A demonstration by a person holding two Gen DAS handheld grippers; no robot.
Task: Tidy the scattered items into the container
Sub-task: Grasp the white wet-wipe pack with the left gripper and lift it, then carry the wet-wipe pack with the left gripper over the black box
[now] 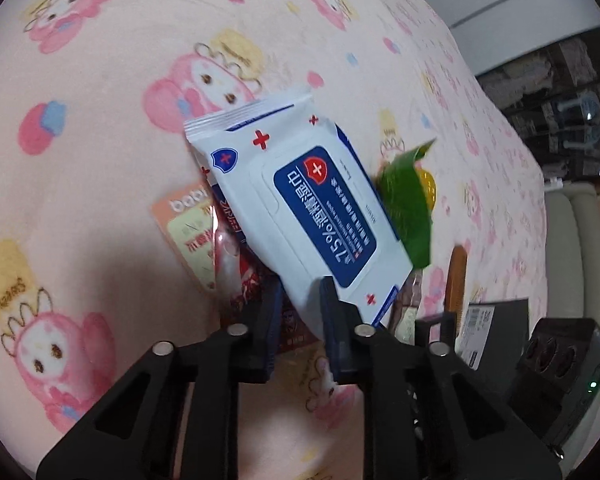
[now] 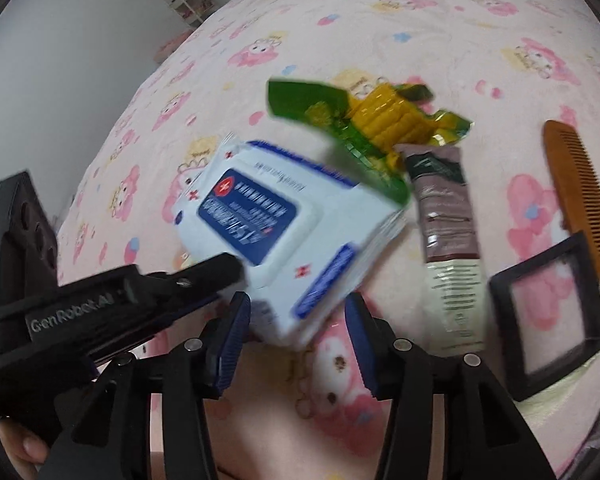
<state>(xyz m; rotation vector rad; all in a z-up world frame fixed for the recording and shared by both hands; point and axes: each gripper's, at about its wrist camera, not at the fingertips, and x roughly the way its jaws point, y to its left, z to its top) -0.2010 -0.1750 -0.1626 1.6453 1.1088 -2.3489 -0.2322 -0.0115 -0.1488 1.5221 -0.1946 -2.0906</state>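
Observation:
A white and blue pack of wet wipes [image 1: 300, 200] hangs tilted above the pink blanket, and my left gripper [image 1: 302, 304] is shut on its lower edge. In the right wrist view the left gripper [image 2: 232, 270] reaches in from the left and clamps the blurred pack [image 2: 284, 232]. My right gripper [image 2: 298, 332] stands open just below, with the pack's bottom corner between its blue fingers [image 2: 234, 332] but not pressed. A black square frame-like box [image 2: 552, 320] lies to the right on the blanket.
On the pink cartoon blanket [image 2: 480, 40] lie a green corn packet [image 2: 380, 120], a brown and cream tube [image 2: 448, 232] and a wooden comb [image 2: 580, 196]. An orange packet [image 1: 188, 240] and a red one [image 1: 252, 280] lie under the wipes. The bed's edge runs along the right [image 1: 540, 200].

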